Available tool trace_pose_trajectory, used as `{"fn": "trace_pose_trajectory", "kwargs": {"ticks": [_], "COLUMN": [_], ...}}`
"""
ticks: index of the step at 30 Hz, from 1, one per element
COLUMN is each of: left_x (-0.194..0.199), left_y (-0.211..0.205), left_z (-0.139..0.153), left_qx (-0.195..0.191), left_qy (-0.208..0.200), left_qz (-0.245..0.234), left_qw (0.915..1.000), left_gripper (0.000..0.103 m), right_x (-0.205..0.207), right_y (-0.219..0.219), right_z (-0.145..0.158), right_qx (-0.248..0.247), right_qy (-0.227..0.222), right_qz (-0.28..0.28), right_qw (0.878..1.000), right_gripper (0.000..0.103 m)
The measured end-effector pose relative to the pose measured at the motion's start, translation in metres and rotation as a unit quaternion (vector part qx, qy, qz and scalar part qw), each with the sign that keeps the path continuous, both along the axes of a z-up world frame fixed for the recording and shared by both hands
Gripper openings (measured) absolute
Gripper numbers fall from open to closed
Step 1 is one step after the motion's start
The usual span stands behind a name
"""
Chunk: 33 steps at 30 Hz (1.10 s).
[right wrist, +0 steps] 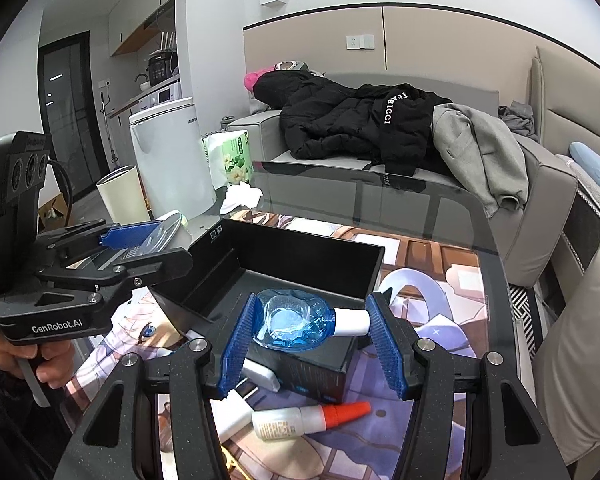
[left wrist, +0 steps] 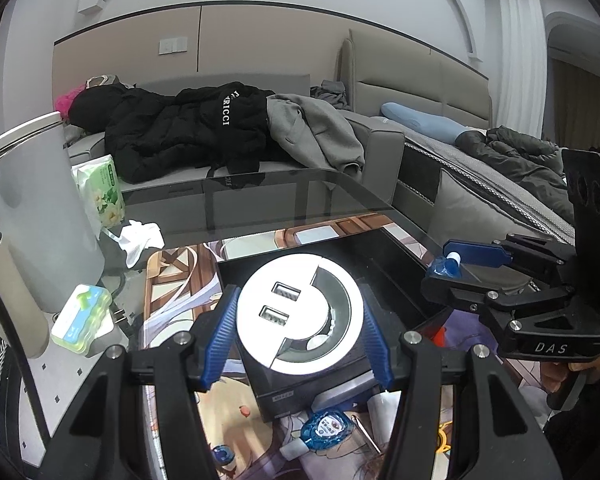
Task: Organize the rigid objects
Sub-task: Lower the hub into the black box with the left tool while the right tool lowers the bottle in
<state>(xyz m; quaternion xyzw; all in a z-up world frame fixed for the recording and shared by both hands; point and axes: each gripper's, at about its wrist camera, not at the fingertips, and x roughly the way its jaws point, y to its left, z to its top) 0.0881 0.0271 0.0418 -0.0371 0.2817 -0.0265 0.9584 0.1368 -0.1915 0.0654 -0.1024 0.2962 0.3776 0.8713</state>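
Bottle (right wrist: 296,320) first: blue, white-capped, clamped lengthwise in right gripper (right wrist: 312,320), base against one pad (right wrist: 236,340) and cap against the other. Held lying flat, probably so as to drop in on its side rather than stand and topple. Hangs just above the near edge of box (right wrist: 308,252), clear of the floor inside.

Disc (left wrist: 296,316) next: round, white, two USB ports on top, pinched across its width by left gripper (left wrist: 298,308), both pads pressed to the rim. Kept level over box, ports up, seemingly for a flat landing. Seen from the right wrist only edge-on at the left side of box, so hard to say how high above the rim.

Box open-topped, black, and bare inside as far as can be seen; clearly the bin for loose hard items. Both loads poised above it together, so worth minding the two grippers' spacing on release.

More to sort near box: glue (right wrist: 312,416) with an orange cap lying just in front, a second blue bottle (left wrist: 326,430) beside it, a white plug (right wrist: 256,372) against a small dark carton (right wrist: 320,368). All resting on the printed mat (right wrist: 420,280) in front of box.

Judged early in the task: nothing visibly stored, two items about to go in.
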Motion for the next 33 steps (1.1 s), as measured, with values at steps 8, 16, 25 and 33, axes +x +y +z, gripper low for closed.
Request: {"fn": "trace_pose_trajectory", "kwargs": {"ticks": [8,16,25,33], "left_x": [0.014,0.030,0.042,0.047], "left_y": [0.005,0.006,0.006,0.006], "left_z": [-0.005,-0.020,-0.028,-0.030], "left_qx": [0.008,0.014,0.007,0.005], "left_qy": [-0.001,0.011,0.022,0.021], "left_qz": [0.001,-0.006,-0.018,-0.025], "left_qw": [1.0000,0.9998,0.9996,0.9995], "left_gripper": [0.056,0.056,0.056,0.056], "right_x": [0.017,0.027,0.036,0.041], "right_y": [0.017,0.032,0.042,0.046], "right_z": [-0.004,-0.014,-0.025,-0.029], "right_qx": [-0.002,-0.015,-0.033,-0.036], "right_qy": [0.005,0.009,0.014,0.013], "right_qz": [0.003,0.013,0.028,0.040], "right_qw": [1.000,1.000,0.999,0.998], "right_gripper": [0.057,0.057,0.057,0.057]}}
